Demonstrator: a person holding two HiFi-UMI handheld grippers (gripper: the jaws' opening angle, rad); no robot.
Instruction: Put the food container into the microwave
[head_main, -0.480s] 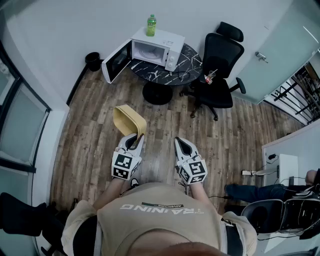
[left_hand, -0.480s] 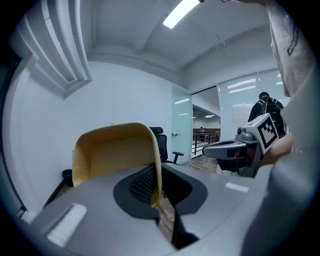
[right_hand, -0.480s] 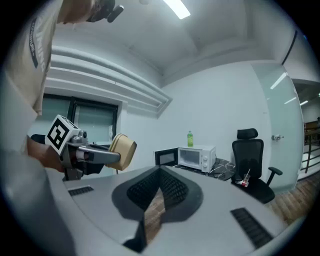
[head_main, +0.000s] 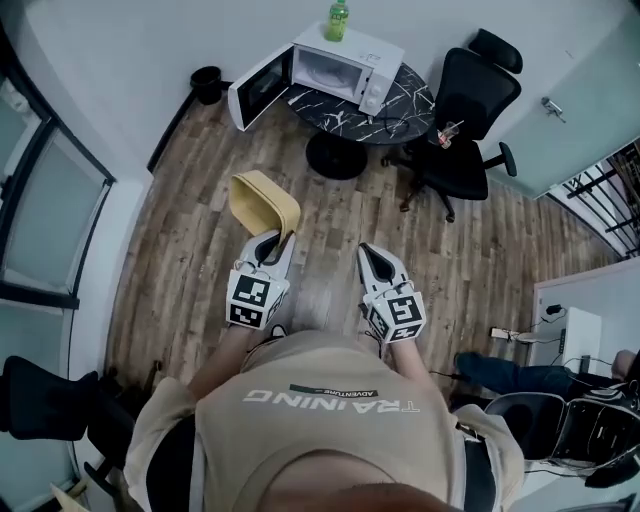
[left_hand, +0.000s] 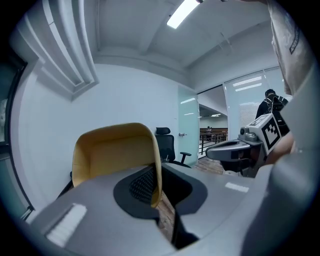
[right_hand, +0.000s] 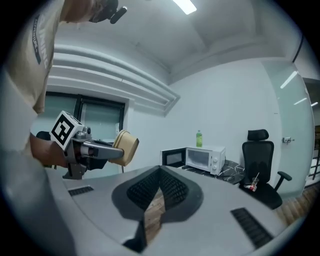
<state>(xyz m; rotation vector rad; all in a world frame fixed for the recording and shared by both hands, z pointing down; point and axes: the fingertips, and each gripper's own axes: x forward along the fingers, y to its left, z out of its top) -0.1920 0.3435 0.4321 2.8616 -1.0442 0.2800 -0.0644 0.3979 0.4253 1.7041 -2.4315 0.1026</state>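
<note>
A yellow food container (head_main: 263, 205) hangs over the wood floor, open side tilted. My left gripper (head_main: 270, 248) is shut on its wall. In the left gripper view the container (left_hand: 112, 150) fills the middle, its rim edge pinched between the jaws. To its right, my right gripper (head_main: 373, 258) is shut and holds nothing; its pads (right_hand: 172, 187) meet at the tip. The white microwave (head_main: 345, 68) stands on a round black marble table (head_main: 405, 108) far ahead, its door (head_main: 258, 90) swung open to the left. The right gripper view also shows the microwave (right_hand: 205, 159).
A green bottle (head_main: 338, 18) stands on top of the microwave. To the table's right is a black office chair (head_main: 470, 110), and a black bin (head_main: 207, 83) is by the wall on its left. Glass panels (head_main: 45, 210) line the left side. Another person's legs (head_main: 500, 372) are at the lower right.
The head view has shifted: microwave and table now sit higher and further right. Both grippers have edged slightly right and up in the picture. The left grip on the container is unchanged.
</note>
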